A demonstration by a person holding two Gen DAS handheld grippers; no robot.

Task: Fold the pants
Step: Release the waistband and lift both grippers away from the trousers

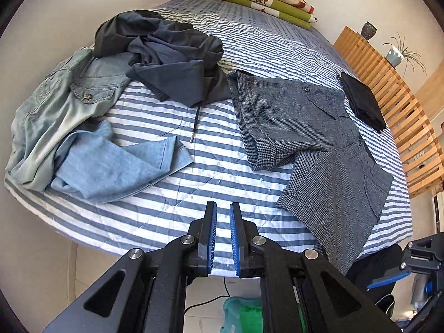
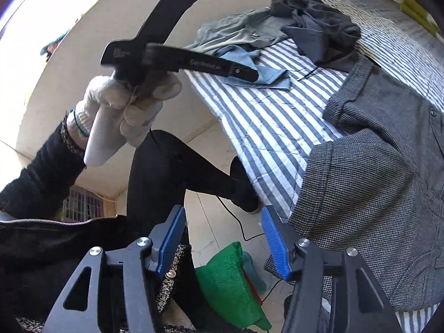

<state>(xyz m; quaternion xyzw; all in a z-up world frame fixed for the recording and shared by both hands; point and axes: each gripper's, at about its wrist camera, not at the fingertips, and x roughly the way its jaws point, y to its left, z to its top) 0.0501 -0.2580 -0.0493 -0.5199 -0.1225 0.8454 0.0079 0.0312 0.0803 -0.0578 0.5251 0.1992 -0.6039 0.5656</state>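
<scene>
Grey houndstooth shorts [image 1: 319, 138] lie spread flat on the striped bed [image 1: 194, 183], one leg hem reaching the near edge. My left gripper [image 1: 223, 204] hovers over the bed's near edge, left of the shorts. Its blue pads stand a narrow gap apart with nothing between them. In the right wrist view the shorts [image 2: 374, 180] fill the right side. My right gripper [image 2: 222, 209] is wide open and empty, held off the bed's edge just left of the near leg hem. A white-gloved hand [image 2: 133, 105] holds the left gripper [image 2: 244, 73] above the bed.
A heap of light denim [image 1: 69, 127] and dark garments [image 1: 161, 52] covers the bed's left. A folded black garment [image 1: 363, 101] lies by the wooden slatted rail [image 1: 394, 91]. Folded green blankets [image 1: 263, 0] sit at the far end. A green cloth [image 2: 227, 277] and a cable are on the floor.
</scene>
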